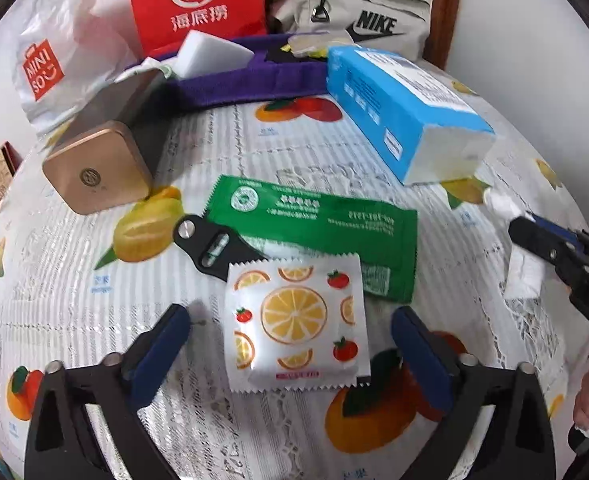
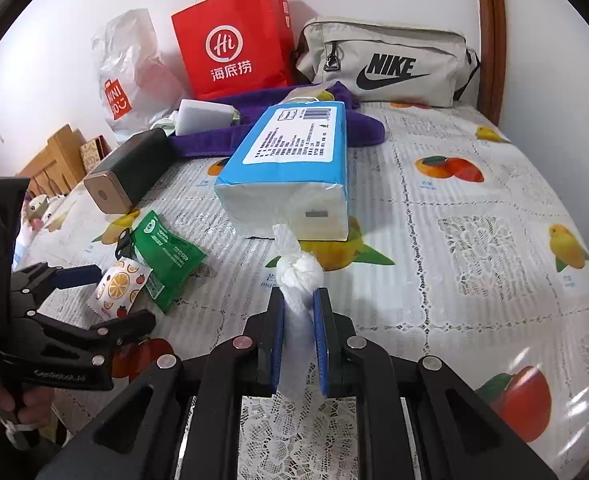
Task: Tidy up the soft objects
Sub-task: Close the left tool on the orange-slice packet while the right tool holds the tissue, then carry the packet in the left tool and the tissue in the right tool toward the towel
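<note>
My left gripper (image 1: 290, 330) is open, its fingers on either side of a white wet-wipe packet with orange slices (image 1: 296, 322) lying on the table. The packet overlaps a green sachet (image 1: 318, 224) and a black metal clip (image 1: 208, 244). My right gripper (image 2: 298, 320) is shut on a knotted white plastic bag (image 2: 296, 280), held above the tablecloth in front of a blue tissue pack (image 2: 290, 160). The right gripper also shows in the left wrist view (image 1: 530, 236), at the right edge. The left gripper shows in the right wrist view (image 2: 106, 296).
A purple cloth tray (image 1: 246, 80) at the back holds a white sponge (image 1: 214, 54). A copper-capped dark box (image 1: 106, 148) lies at the left. A red paper bag (image 1: 198, 0), a Miniso plastic bag (image 1: 50, 60) and a grey Nike bag (image 2: 386, 64) stand along the wall.
</note>
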Demonstrator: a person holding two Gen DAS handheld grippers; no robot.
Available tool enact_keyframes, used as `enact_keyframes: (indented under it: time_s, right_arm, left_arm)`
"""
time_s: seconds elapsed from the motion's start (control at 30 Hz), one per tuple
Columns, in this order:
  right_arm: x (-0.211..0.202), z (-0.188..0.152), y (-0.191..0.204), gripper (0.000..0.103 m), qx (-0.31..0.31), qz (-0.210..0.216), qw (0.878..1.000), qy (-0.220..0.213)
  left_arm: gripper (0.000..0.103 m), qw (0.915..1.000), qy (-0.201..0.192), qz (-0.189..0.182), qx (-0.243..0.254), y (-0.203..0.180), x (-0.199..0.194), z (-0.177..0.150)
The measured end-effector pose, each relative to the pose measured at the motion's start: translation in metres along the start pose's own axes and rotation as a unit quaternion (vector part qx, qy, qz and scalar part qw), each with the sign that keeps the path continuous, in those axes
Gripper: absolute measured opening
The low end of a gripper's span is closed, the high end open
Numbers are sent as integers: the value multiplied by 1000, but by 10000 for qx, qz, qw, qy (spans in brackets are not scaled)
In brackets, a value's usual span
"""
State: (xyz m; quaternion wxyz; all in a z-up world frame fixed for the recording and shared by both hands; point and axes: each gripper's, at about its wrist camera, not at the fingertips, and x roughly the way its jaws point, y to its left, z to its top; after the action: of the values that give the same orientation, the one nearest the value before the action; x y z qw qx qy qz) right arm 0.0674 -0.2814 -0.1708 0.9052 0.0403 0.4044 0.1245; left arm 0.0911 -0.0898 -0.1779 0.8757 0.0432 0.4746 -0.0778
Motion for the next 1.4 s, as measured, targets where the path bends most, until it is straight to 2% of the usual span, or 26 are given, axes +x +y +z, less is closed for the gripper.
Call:
enact_keyframes:
  time_s: [0.03, 0.07, 0.13, 0.2, 0.37, 0.53, 0.73, 0.9, 1.17, 1.4]
  right_arm:
    - [1, 0, 0, 14, -15, 22, 10000, 8]
    - [3, -1, 1, 14, -29, 34, 10000, 18]
    - [7, -1, 2, 14, -52, 73, 9999, 55]
    - [10, 0, 3, 14, -58, 81, 9999, 47]
    - [13, 2, 7, 14, -98, 89, 9999, 32]
    - [14, 3, 12, 14, -170, 41, 9998, 66]
    - [14, 3, 14, 14, -123, -22, 9998, 162]
    - [8, 11, 18, 14, -160, -47, 9996, 214]
    - [-17, 36, 38, 14, -458, 5, 9989, 54]
    - [-30, 63, 41, 14, -351, 127, 9992, -114]
  left_arm:
    - [77, 10000, -66, -16, 4, 1, -3, 0]
    - [54, 9998, -174, -62, 17, 3, -7, -1]
    - [49, 9996, -196, -222, 22, 8, -10, -1]
    - [36, 9992, -237, -310, -13, 14, -12, -2]
    - [33, 9960, -247, -709, -478, 39, -18, -7]
    - [32, 9954, -332, -619, -656, 56, -25, -13]
    - [32, 9940, -256, -432, -970, 86, -27, -15]
    - [32, 9903, -284, -530, -1251, 108, -34, -15]
    - [32, 9868, -564, -540, -1417, 127, -56, 0]
    - [32, 9858, -769, -505, -1401, 136, -73, 23]
